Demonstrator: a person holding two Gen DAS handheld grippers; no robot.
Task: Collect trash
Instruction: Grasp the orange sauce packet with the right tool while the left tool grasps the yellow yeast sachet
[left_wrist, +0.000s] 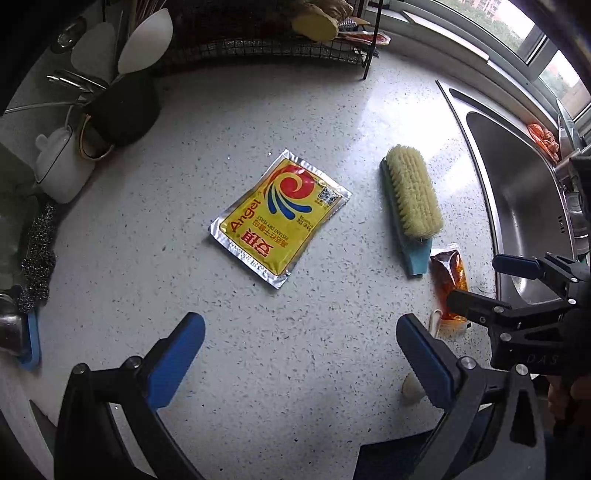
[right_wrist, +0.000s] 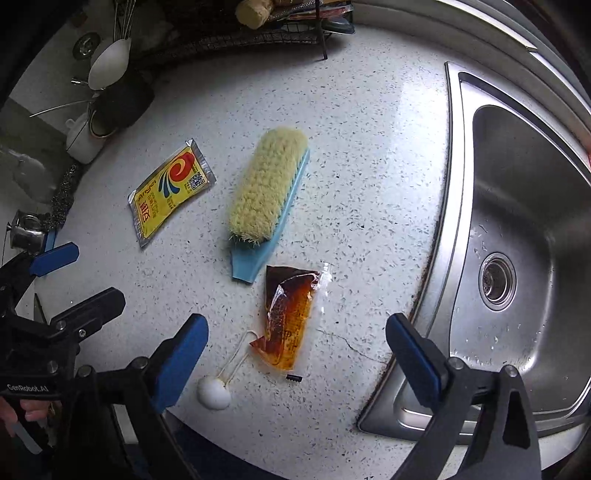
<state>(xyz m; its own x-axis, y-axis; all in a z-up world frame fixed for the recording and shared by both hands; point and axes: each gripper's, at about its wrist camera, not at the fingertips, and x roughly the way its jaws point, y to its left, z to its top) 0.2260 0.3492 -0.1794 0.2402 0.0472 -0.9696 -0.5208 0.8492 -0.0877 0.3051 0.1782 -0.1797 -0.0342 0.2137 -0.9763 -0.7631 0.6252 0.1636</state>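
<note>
One sink (right_wrist: 517, 206) (steel): only water droplets inside.

Speckled white countertop (right_wrist: 369, 155), hairline crack near its front edge. Lying flat on it: 1 yellow yeast packet (right_wrist: 170, 192), 1 bristle-up scrub brush (right_wrist: 266, 192) with blue back, 1 amber sauce sachet (right_wrist: 288, 317) just beside the brush handle, 1 small white ball on a cord (right_wrist: 213, 393).
</note>
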